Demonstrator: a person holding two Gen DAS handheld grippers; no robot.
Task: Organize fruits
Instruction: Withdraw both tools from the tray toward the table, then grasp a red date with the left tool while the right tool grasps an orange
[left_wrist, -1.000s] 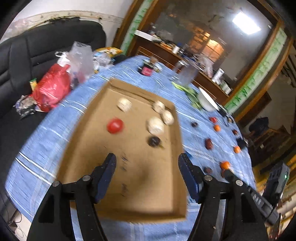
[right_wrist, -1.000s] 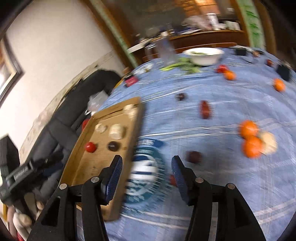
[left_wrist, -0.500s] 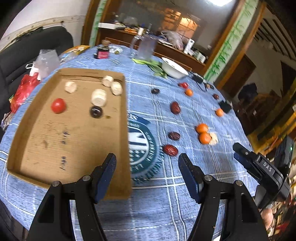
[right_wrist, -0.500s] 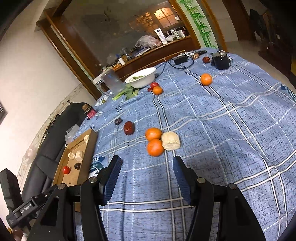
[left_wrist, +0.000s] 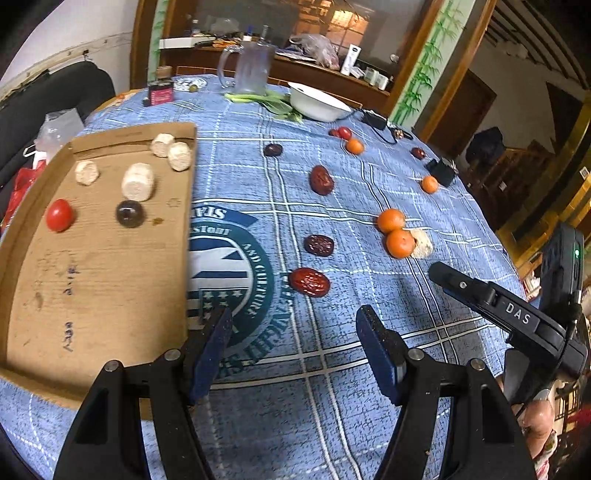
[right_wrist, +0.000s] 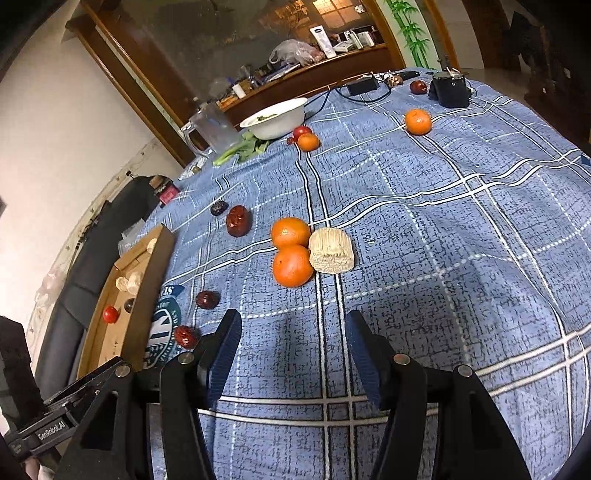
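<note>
Reaching stage, by the look of it: both tools empty and heading out over the blue cloth toward loose fruit, nothing picked up yet.

Nearest in the left wrist view: left gripper (left_wrist: 291, 347), jaws apart, nothing between them, hovering just off the cardboard tray (left_wrist: 110, 295) at the table's left edge. Just beyond the tips, a red date (left_wrist: 309, 282); a darker date (left_wrist: 319, 245) behind it. Next move probably: lower over the red date, centre it between the pads, close gently (wrinkled and soft, likely to roll).

Right gripper (right_wrist: 291, 343) likewise released and empty. Ahead of it near the table's middle, two oranges (right_wrist: 291, 264) touching each other and a pale cut block (right_wrist: 331, 250). Calls for picking the nearer orange without nudging its neighbours.

Farther out, toward the far edge: a white bowl (right_wrist: 275, 120), greens and a glass mug beside it.

Only the left view shows the tray floor: red tomato (left_wrist: 59, 215), dark round fruit (left_wrist: 130, 213), four pale pieces. Only the right view shows the pale block's fibrous face clearly.
</note>
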